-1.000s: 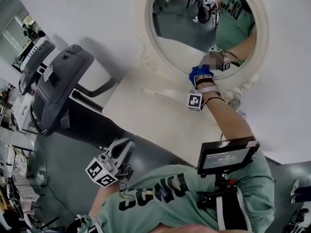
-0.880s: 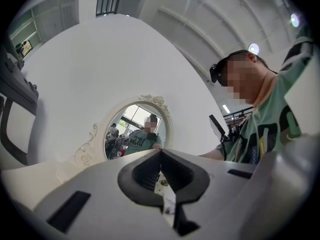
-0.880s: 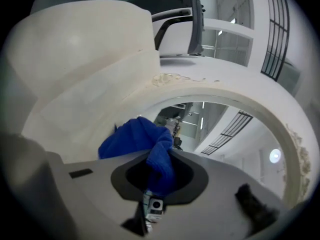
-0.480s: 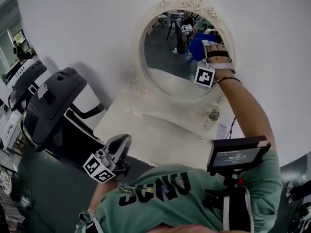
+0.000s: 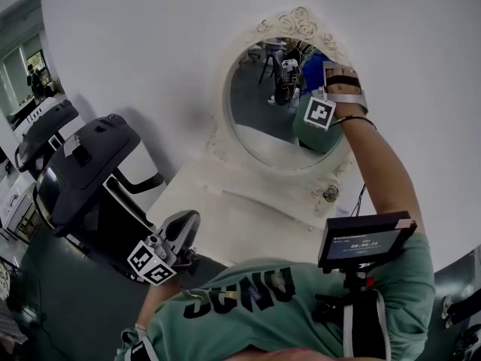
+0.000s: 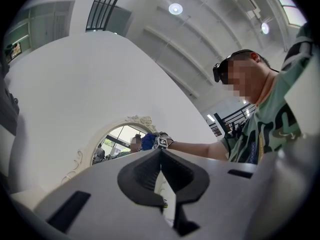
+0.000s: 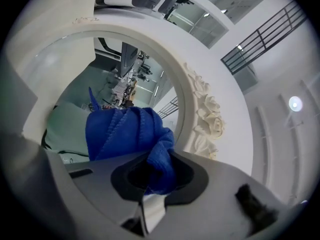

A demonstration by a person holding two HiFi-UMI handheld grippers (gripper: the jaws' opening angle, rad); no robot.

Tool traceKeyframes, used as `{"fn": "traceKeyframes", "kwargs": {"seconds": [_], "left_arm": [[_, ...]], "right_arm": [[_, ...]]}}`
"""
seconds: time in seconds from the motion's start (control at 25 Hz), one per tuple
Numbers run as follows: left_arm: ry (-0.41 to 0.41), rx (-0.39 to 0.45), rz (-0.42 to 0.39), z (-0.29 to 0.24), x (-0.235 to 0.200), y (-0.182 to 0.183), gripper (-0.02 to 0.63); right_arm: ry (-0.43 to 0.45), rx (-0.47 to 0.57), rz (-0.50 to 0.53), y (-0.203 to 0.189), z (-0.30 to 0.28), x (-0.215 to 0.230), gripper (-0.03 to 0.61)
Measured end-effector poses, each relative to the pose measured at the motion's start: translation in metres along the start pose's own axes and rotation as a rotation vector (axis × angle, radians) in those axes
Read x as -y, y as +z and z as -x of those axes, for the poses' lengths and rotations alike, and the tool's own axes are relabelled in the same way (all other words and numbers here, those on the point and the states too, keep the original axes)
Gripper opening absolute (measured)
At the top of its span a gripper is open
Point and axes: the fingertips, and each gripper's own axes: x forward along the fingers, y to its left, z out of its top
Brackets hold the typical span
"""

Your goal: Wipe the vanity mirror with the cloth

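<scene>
— While the right gripper (image 7: 157, 176) pinches the blue cloth (image 7: 125, 131), where is it?
— High on the right of the vanity mirror (image 5: 263, 119), beside its carved frame.
— And the left gripper (image 6: 161, 169)?
— Jaws pressed together on nothing, near the white vanity top (image 5: 240, 216). A small jar (image 5: 329, 195) stands far right, contents unclear. A dark machine (image 5: 83, 164) is on the left.

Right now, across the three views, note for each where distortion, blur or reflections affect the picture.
Head view: wide-angle bending; the mirror reflects the room. Left gripper view: fisheye circle, dark corners, a mosaic patch at upper right. Right gripper view: same fisheye; the cloth is sharp.
</scene>
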Motion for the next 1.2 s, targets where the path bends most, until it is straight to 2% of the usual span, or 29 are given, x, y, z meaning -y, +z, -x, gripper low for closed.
{"fn": "traceKeyframes", "kwargs": {"seconds": [0.08,0.24,0.4,0.52,0.8,1.0,1.08,1.2], "left_arm": [[0.000,0.002,0.001,-0.001,0.001,0.000,0.011],[0.014,-0.010,0.012,0.001,-0.002,-0.005,0.011],[0.031,-0.031,0.034,0.001,-0.005,-0.013,0.011],[0.038,-0.060,0.052,-0.004,-0.003,-0.021,0.011],[0.103,-0.181,0.127,0.004,-0.007,-0.054,0.011],[0.170,-0.235,0.166,0.015,-0.016,-0.075,0.011],[0.207,-0.254,0.184,0.026,-0.022,-0.081,0.011],[0.241,-0.263,0.188,0.039,-0.032,-0.086,0.011]], "right_arm": [[0.001,-0.019,-0.007,-0.002,-0.006,-0.005,0.046],[0.064,-0.044,-0.035,-0.005,-0.003,-0.023,0.044],[0.102,-0.003,-0.058,0.007,0.013,-0.057,0.044],[0.180,0.039,-0.036,0.021,0.036,-0.117,0.044],[0.449,0.151,-0.047,0.074,0.120,-0.296,0.044],[0.621,0.234,-0.120,0.107,0.173,-0.408,0.044],[0.665,0.195,-0.097,0.105,0.181,-0.431,0.043],[0.688,0.159,-0.087,0.110,0.172,-0.432,0.043]]}}
